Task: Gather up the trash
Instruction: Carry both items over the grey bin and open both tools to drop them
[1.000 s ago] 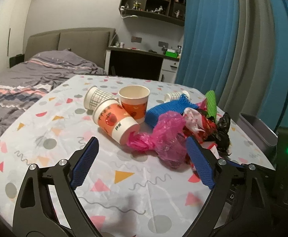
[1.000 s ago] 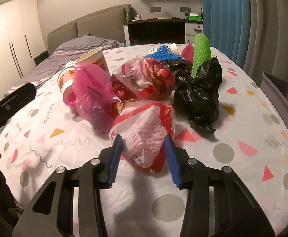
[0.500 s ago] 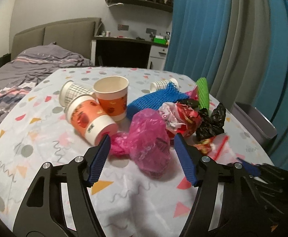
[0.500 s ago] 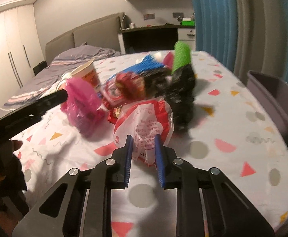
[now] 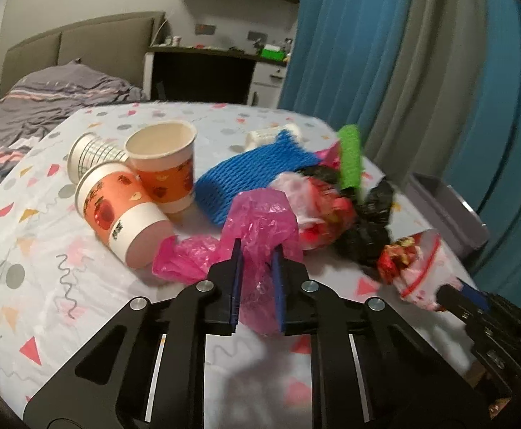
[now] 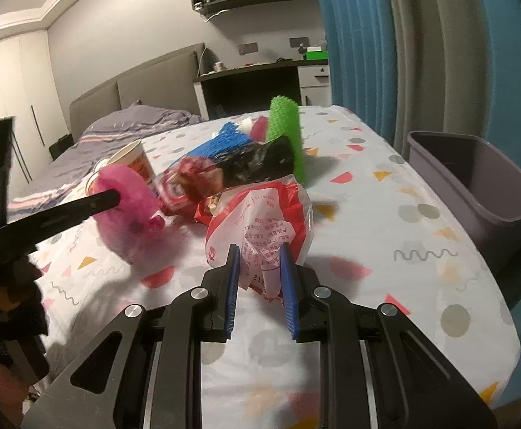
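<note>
A pile of trash lies on the patterned table. My left gripper (image 5: 257,282) is shut on the pink plastic bag (image 5: 260,225), which also shows in the right wrist view (image 6: 128,200). My right gripper (image 6: 260,279) is shut on the red and white plastic bag (image 6: 260,221), seen at the right of the left wrist view (image 5: 417,268) and lifted a little. Behind lie a black bag (image 5: 371,228), a blue foam net (image 5: 249,175), a green foam net (image 5: 350,157) and a crumpled red wrapper (image 5: 317,211).
Paper cups (image 5: 164,164) (image 5: 121,211) (image 5: 89,150) stand and lie at the left of the pile. A grey bin (image 6: 475,186) stands at the table's right edge, by blue curtains. A bed (image 5: 28,107) is beyond the table to the left.
My left gripper moved forward and closed on the pink bag. My right gripper closed on the red and white bag and lifted it off the table, turning toward the bin.
</note>
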`<state>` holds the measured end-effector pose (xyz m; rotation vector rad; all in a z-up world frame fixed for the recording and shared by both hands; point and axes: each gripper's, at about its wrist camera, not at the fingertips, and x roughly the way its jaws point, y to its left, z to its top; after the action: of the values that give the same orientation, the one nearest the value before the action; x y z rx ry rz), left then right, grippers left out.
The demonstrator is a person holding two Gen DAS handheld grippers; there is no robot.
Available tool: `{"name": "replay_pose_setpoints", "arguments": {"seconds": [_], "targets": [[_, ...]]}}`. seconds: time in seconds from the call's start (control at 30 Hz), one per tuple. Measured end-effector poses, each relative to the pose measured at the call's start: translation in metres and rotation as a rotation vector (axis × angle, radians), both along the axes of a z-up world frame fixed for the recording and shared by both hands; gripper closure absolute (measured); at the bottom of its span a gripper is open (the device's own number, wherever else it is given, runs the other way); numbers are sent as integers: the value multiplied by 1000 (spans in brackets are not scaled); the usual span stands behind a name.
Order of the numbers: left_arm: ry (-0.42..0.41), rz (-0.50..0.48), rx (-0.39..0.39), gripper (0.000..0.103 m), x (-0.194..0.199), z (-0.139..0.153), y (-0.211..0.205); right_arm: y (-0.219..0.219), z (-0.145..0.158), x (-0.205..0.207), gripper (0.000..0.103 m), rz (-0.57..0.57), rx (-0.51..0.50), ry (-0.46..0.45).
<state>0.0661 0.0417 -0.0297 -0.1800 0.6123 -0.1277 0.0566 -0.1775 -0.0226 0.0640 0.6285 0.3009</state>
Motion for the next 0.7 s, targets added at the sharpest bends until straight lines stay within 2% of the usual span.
{"name": "replay_pose_setpoints", "arguments": {"seconds": [0.3,0.53,0.7], "targets": [[-137,-82,-42,89,-31,49,-20,-28,10,-5,80,-55,21,-42],[-165,-154,-41,89,-18,67,-52,-53,29,-7,80,-117,22,-105],[-207,-269,-33,89,4,87,-103,-90,46,-3,80,-217,10,-163]]}}
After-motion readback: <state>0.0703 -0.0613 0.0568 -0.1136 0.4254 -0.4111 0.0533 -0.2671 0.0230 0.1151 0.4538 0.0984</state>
